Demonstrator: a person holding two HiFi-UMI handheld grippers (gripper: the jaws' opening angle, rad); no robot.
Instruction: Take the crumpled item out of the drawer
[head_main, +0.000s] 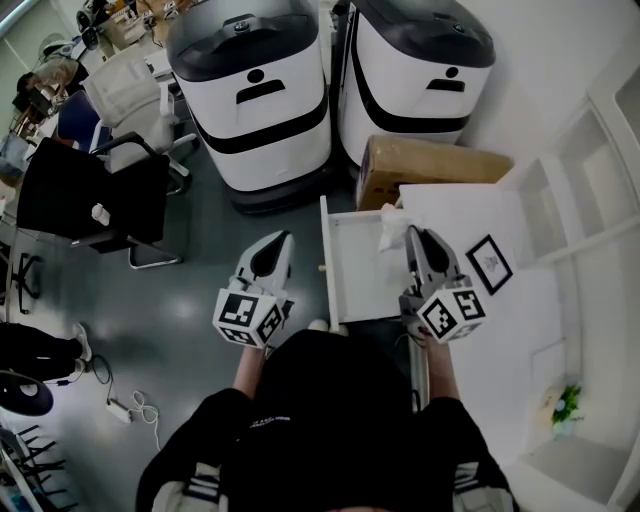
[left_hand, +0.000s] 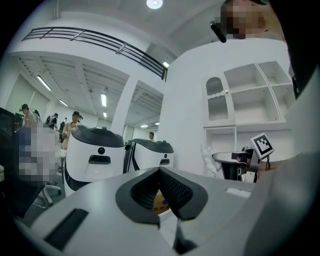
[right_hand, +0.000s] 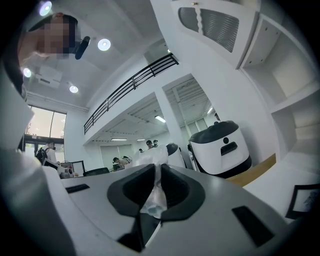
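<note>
2 grippers are in view, but only 1 is working. The right gripper (head_main: 415, 236) has its jaws nearly together, pinched on a thin fold of the crumpled item (head_main: 393, 226), a white, filmy wad. In the right gripper view the fold runs down between the pads and a puff of it stands above the tips. The left gripper (head_main: 273, 243) is closed with nothing between its jaws. It hangs to the left of the drawer (head_main: 355, 272), over the grey floor, touching nothing.

The drawer stands pulled out from the white cabinet (head_main: 460, 205), and its bare white bottom shows nothing else inside. In the head view the item sits over the drawer's far right corner, just beside the cabinet top. The right gripper view shows only open room behind the wad and no drawer wall, so I judge it lifted above the rim.

The step in hand looks like the lift-out itself, close to done. The next move calls for carrying the wad sideways, clear of the drawer, and finding a spot for it. The bare cabinet top to the right, on the far side of the framed picture (head_main: 489, 263), seems the nearest choice. The pinch holds only 1 narrow fold, so the grip has to stay firm, and the loose bulk should be kept off the drawer's edge.
</note>
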